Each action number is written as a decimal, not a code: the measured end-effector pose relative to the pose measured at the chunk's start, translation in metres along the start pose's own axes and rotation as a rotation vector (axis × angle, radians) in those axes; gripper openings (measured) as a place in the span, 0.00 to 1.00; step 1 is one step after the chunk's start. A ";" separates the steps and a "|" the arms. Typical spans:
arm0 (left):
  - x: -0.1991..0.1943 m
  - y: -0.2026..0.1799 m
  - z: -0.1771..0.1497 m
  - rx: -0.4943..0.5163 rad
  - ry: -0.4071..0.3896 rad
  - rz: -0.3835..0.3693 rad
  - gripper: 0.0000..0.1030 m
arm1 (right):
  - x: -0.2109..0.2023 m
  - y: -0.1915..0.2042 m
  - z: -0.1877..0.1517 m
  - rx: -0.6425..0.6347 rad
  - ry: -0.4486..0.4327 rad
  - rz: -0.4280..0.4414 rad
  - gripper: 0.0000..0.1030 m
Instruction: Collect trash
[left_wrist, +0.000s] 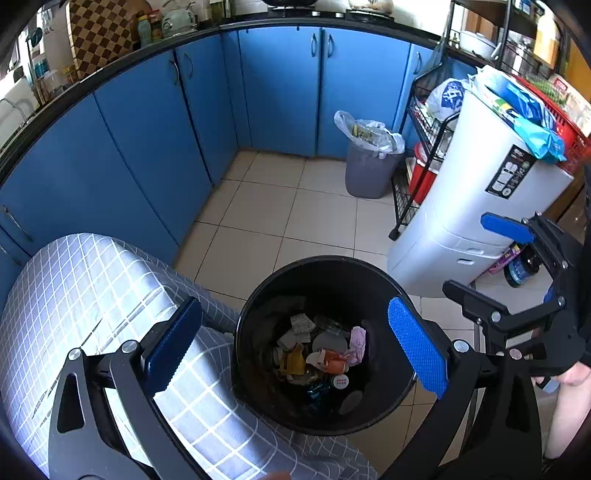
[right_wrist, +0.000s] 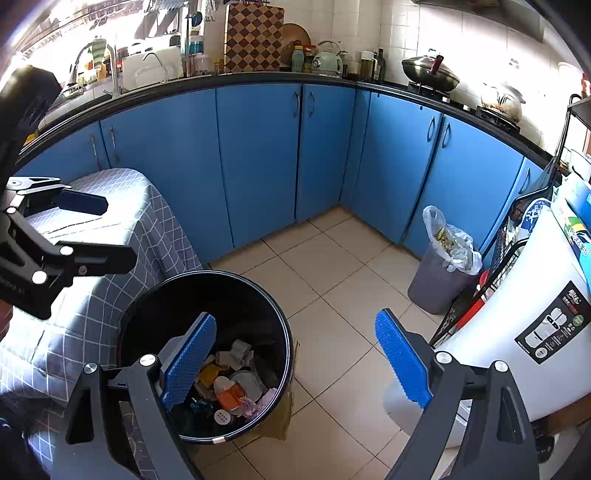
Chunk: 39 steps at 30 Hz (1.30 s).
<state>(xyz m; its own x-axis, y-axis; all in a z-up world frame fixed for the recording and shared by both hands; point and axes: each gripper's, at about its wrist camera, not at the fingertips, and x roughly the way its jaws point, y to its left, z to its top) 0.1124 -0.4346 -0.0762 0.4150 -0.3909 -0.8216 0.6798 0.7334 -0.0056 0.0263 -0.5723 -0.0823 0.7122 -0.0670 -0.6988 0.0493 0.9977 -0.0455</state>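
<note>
A: At lower centre of the left wrist view: black bin (left_wrist: 325, 347), round, standing on the tiled floor (left_wrist: 280, 221). Contents?

B: Mixed trash (left_wrist: 317, 354) lying at the bottom: crumpled paper, an orange wrapper, a pink scrap, a white cap with red dots.

A: Left gripper (left_wrist: 295, 343)?

B: Jaws spread wide over the bin's mouth, nothing between the blue pads.

A: Right gripper (right_wrist: 295, 358)?

B: Also wide apart and empty; its left pad overlaps the bin's rim, its right pad sits over floor.

A: Surroundings?

B: Checked cloth (left_wrist: 110, 295) touching the bin at lower left; grey lined bin (left_wrist: 369, 166) by the blue cabinets (left_wrist: 155, 147), upper right.
</note>
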 end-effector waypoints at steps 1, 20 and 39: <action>-0.001 0.000 -0.001 0.000 -0.002 0.004 0.96 | -0.001 0.000 0.000 0.004 0.001 -0.001 0.90; -0.021 0.005 -0.006 0.000 -0.042 0.012 0.96 | -0.011 0.007 0.002 -0.003 -0.008 0.001 0.91; -0.026 0.004 -0.008 0.006 -0.046 -0.003 0.96 | -0.011 0.015 0.003 -0.029 -0.003 0.008 0.91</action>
<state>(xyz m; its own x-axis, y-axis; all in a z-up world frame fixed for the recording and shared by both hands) 0.0995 -0.4174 -0.0591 0.4405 -0.4183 -0.7944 0.6847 0.7288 -0.0041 0.0217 -0.5562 -0.0733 0.7143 -0.0585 -0.6974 0.0230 0.9979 -0.0603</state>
